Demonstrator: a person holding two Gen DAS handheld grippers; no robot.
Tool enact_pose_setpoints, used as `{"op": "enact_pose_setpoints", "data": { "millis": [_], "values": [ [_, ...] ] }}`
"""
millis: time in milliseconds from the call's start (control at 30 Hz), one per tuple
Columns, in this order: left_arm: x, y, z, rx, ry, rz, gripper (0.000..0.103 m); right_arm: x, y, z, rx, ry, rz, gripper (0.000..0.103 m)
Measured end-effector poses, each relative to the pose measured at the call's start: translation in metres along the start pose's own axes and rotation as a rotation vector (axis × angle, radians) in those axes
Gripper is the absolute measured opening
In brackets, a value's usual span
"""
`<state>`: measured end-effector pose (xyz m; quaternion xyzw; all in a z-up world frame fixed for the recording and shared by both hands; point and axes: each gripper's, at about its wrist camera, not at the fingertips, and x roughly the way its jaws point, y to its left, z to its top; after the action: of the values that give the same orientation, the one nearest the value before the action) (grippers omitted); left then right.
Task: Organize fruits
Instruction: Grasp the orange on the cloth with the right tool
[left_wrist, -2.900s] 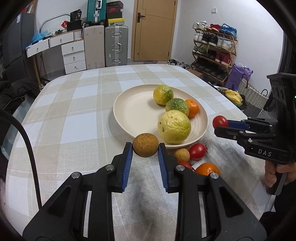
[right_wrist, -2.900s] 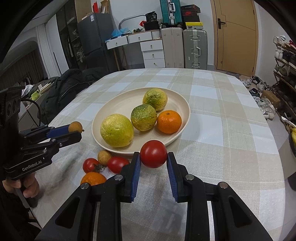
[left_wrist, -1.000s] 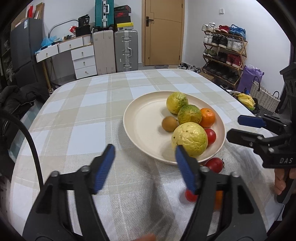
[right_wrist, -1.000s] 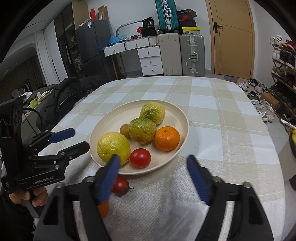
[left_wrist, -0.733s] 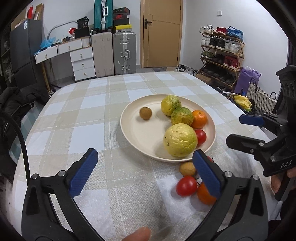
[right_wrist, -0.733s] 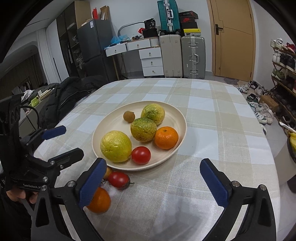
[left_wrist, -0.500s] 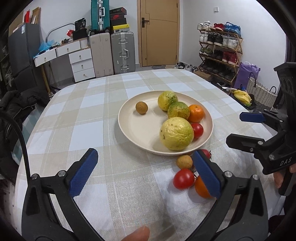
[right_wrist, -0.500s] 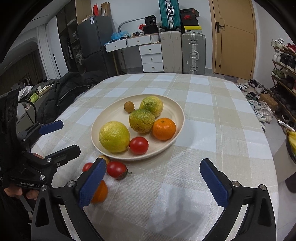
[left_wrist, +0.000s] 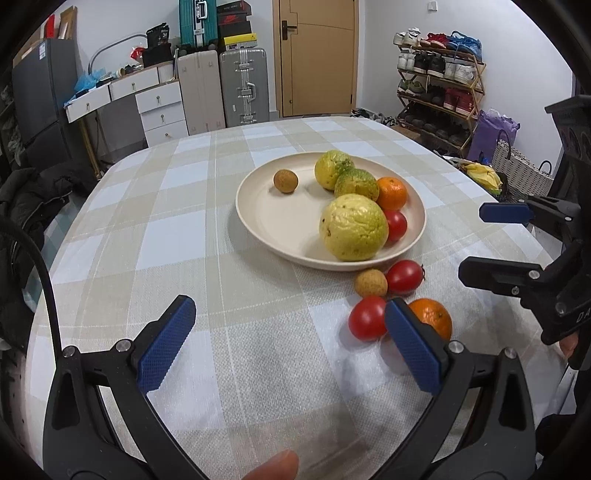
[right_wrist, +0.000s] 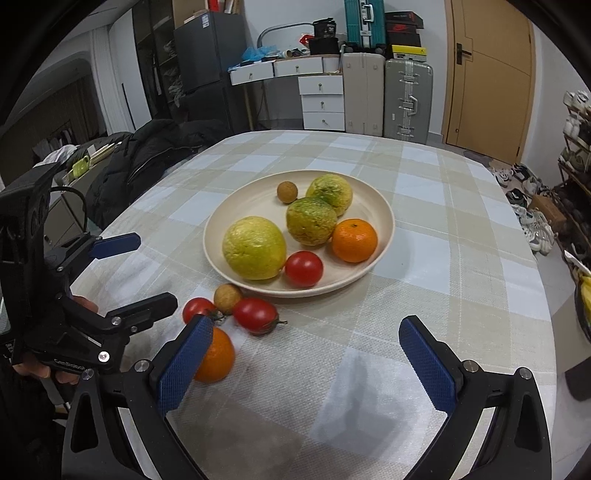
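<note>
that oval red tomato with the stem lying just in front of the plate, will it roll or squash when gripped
The oval tomato is elongated, so it would probably wobble sideways rather than roll far. Its glossy skin looks smooth, so the right gripper, now wide open, might slip unless it closes across the narrow waist. It looks soft: probably bruises under a hard squeeze.

Lettering showing on my two grippers

My left gripper (right_wrist: 127, 275) is displaying partly readable "GenRobot" on its body; my right gripper (left_wrist: 513, 243) is showing only "DA" at the frame's edge.
</note>
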<state>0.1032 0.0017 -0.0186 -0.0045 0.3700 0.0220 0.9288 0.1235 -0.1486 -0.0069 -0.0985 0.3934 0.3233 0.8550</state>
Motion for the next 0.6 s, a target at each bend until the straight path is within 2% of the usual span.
{"op": "enact_pose_setpoints", "data": {
  "millis": [600],
  "values": [
    [0.004,0.006,-0.001,-0.013,0.022,0.004,0.102,0.019,0.034,-0.013,-0.075,0.113,0.106,0.103]
  ]
}}
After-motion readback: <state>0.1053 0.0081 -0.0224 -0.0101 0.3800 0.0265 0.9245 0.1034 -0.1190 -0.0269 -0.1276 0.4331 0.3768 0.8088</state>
